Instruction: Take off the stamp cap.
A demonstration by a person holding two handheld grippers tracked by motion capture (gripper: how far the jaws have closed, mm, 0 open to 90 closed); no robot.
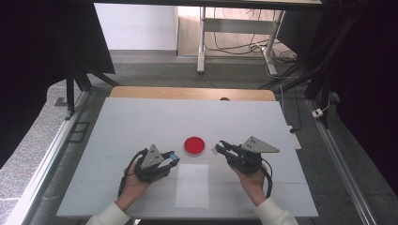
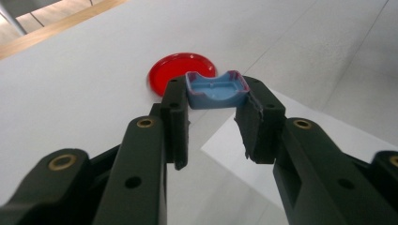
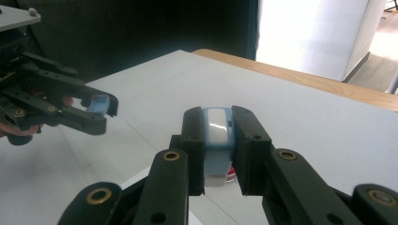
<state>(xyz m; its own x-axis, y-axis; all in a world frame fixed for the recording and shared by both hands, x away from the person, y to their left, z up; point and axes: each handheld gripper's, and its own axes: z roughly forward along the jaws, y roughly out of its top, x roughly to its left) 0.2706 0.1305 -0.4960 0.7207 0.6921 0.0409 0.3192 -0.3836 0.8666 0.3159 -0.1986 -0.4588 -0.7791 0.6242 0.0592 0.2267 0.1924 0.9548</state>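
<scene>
My left gripper [image 2: 215, 96] is shut on a small blue cap-shaped piece [image 2: 216, 89] with reddish edges, pinched at its fingertips. In the high view this left gripper [image 1: 172, 158] hovers left of a red round dish [image 1: 194, 146] on the white table [image 1: 141, 122]. My right gripper [image 3: 218, 121] is shut on a blue and white block [image 3: 217, 133] held upright between its jaws. The right gripper [image 1: 219, 148] sits just right of the dish and points left toward the other gripper. In the right gripper view, the left gripper [image 3: 101, 107] shows farther off with its blue piece [image 3: 98, 103].
A white paper sheet [image 1: 193, 185] lies near the front edge between the two hands. The red dish [image 2: 182, 70] lies beyond the left jaws. A wooden strip [image 1: 192, 93] borders the table's far edge. Dark curtains and a desk frame stand behind.
</scene>
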